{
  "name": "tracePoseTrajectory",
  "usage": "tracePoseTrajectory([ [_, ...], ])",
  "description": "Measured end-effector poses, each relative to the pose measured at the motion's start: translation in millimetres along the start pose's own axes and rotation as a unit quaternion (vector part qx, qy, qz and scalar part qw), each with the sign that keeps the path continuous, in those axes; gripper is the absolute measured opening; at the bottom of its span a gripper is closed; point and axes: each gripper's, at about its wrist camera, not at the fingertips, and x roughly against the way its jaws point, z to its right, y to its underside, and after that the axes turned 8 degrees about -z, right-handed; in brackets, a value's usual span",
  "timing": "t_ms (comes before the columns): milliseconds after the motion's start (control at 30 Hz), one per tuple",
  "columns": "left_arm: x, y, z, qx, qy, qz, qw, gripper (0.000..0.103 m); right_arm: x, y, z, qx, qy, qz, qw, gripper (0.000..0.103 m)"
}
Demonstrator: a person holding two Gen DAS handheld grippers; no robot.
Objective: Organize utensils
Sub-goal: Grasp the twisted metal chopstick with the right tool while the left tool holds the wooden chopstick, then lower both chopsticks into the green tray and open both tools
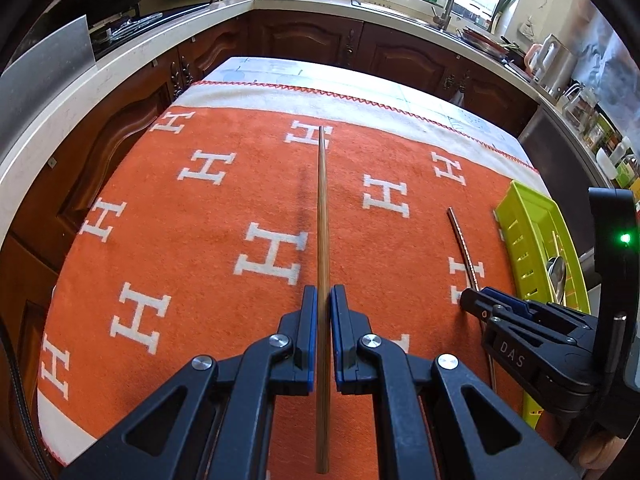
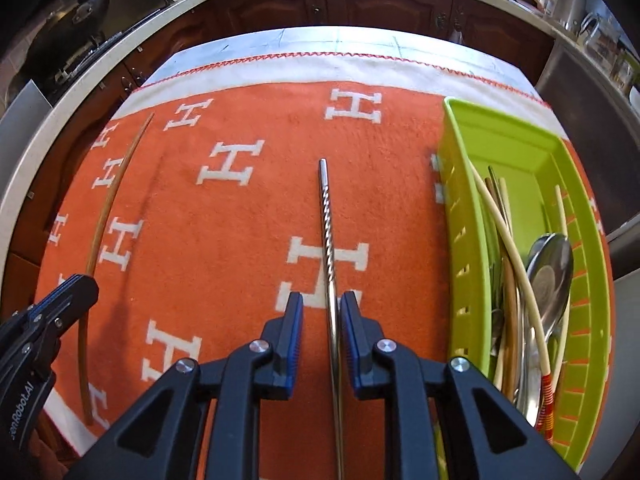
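The orange blanket (image 1: pixel 200 208) lies open between the claws; the green tray (image 2: pixel 456 184) walls its right edge.

Wooden chopstick (image 1: pixel 322 216): thin, brown, straight, held above the orange cloth, pointing away.
Metal chopstick (image 2: pixel 327 236): silver, twisted grooves toward its tip, lying left of the tray.
Green tray (image 2: pixel 460 168): lime plastic, slotted walls, at the cloth's right edge.
Tray contents: pale and wooden chopsticks, metal spoons (image 2: pixel 550 272), piled lengthwise.
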Motion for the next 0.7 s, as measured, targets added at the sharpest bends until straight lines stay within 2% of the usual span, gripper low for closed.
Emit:
tracePoseTrajectory([
  [167,-3,1,2,-0.002,0.004,-0.005,1.0,0.004,1,0,-1,0.0,0.001,0.003,1.0,0.018],
  [200,-3,1,4,-0.004,0.005,-0.006,1.0,0.004,1,1,1,-0.003,0.003,0.004,1.0,0.009],
  [233,-3,1,6,-0.007,0.006,-0.006,0.9999,0.004,1,1,2,-0.005,0.002,0.004,1.0,0.006],
  [433,5,4,20,-0.023,0.003,-0.002,0.9997,0.004,8,4,10,-0.022,-0.054,-0.002,0.998,0.005],
  [567,14,5,32,-0.031,0.005,0.003,0.9995,0.004,30,10,17,-0.029,-0.083,0.02,0.996,0.006],
  [700,23,7,46,-0.036,0.029,-0.006,0.9989,0.004,59,19,35,-0.043,-0.111,0.047,0.992,0.006],
])
